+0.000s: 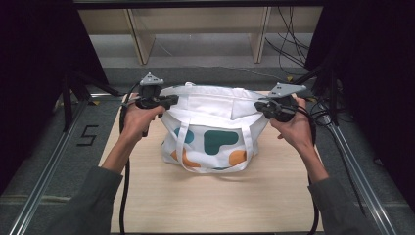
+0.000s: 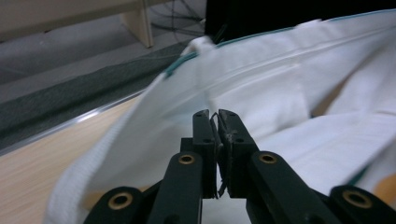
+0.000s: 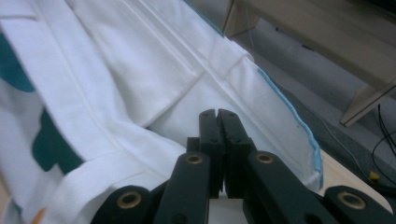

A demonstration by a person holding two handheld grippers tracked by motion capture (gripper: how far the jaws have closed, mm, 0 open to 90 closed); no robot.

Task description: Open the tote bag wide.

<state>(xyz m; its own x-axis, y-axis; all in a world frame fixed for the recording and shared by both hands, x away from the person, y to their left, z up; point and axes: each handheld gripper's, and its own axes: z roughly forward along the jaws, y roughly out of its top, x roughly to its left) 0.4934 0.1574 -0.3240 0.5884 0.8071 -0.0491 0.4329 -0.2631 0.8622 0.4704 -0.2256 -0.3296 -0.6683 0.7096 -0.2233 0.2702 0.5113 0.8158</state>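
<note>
A white tote bag printed with teal and orange shapes stands on the light wooden table, its mouth pulled wide between both hands. At the bag's left upper corner my left gripper is shut on the rim. The left gripper view has the jaws pressed together on a thin fold of white cloth. My right gripper is shut on the right upper corner. Its jaws meet over the white fabric near the teal-edged seam. One handle loop hangs down the bag's front.
Metal rails run along both sides of the table, with a black "5" mark on the grey floor at left. Wooden shelf legs and loose cables lie beyond the table's far edge. Black drapes close both sides.
</note>
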